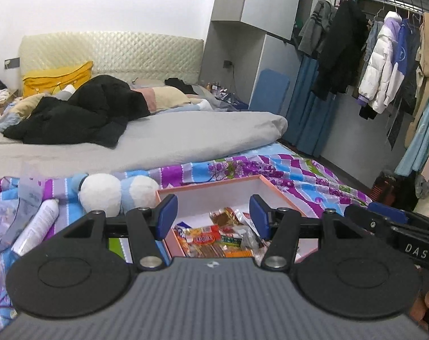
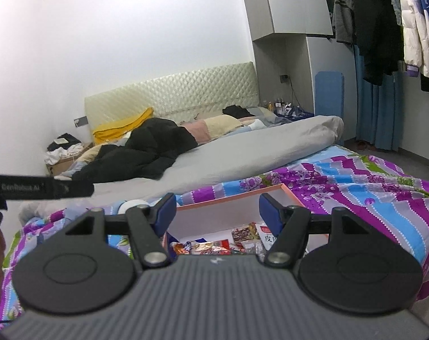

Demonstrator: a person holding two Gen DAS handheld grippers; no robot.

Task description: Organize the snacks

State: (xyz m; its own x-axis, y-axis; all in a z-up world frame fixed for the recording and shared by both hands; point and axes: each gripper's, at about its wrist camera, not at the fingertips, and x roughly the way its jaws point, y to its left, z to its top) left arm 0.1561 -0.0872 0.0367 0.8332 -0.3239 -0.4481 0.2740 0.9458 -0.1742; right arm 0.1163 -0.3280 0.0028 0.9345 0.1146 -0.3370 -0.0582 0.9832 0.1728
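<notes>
A pink-rimmed box (image 1: 214,184) with a white inside sits on the patterned bedspread and holds several wrapped snacks (image 1: 214,238). My left gripper (image 1: 213,215) is open and empty, above the near part of the box, jaws wide apart. In the right wrist view the same box (image 2: 237,195) holds the snacks (image 2: 231,240). My right gripper (image 2: 217,214) is open and empty, also above the box's near side. The right gripper's body (image 1: 398,226) shows at the right edge of the left wrist view.
A white and blue plush toy (image 1: 112,192) and a white bottle (image 1: 37,226) lie left of the box. A grey duvet (image 1: 157,141) with black clothes (image 1: 81,113) covers the bed behind. Hanging coats (image 1: 384,62) fill the right side.
</notes>
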